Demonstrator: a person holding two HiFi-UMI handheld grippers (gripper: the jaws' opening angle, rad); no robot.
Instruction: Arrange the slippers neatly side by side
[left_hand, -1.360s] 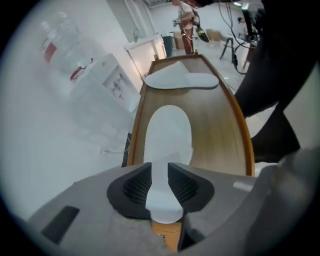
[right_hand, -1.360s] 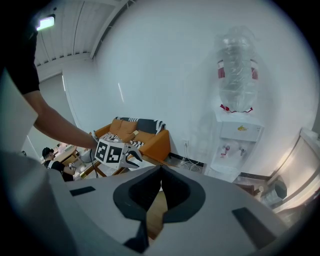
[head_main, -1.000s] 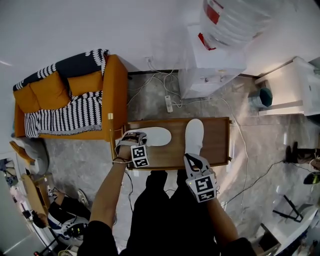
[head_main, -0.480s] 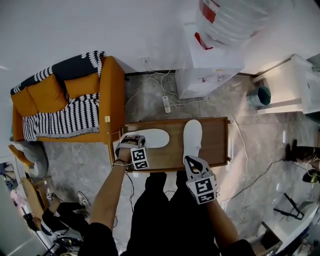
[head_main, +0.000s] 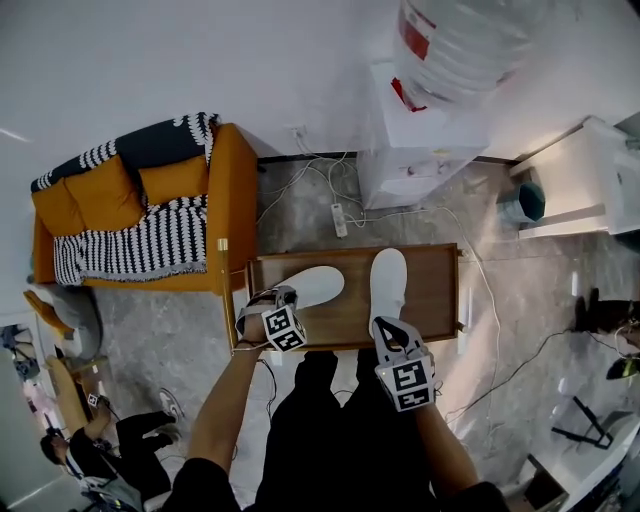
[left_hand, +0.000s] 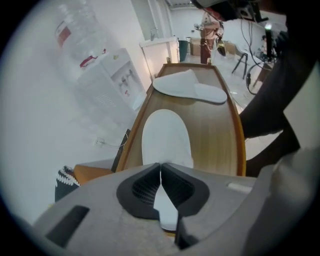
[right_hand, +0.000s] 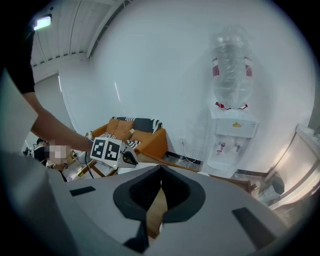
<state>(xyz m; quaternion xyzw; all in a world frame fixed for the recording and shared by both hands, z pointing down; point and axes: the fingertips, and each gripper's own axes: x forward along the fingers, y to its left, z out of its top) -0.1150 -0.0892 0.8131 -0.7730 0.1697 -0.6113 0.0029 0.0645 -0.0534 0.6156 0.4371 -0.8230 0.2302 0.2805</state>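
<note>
Two white slippers lie on a low wooden table (head_main: 442, 300). The left slipper (head_main: 314, 284) (left_hand: 165, 134) lies at a slant, toe toward the right one. My left gripper (head_main: 281, 295) (left_hand: 160, 173) is at its heel; the jaws are closing, with the heel's thin edge pinched between the pads. The right slipper (head_main: 388, 279) (left_hand: 190, 87) points straight away from me. My right gripper (head_main: 385, 326) (right_hand: 160, 185) is shut at its heel; whether it pinches the heel I cannot make out. In the right gripper view, bare wood shows through the gap.
An orange sofa (head_main: 135, 205) with a striped throw stands left of the table. A water dispenser (head_main: 420, 150) stands behind it, with a power strip (head_main: 340, 214) and cables on the floor. A white cabinet (head_main: 575, 190) is at the right. The person's legs press against the table's near edge.
The left gripper's jaws have closed on the left slipper's heel. That slipper has turned from lying crosswise to slanting toward the far side. The right gripper has stayed put.
</note>
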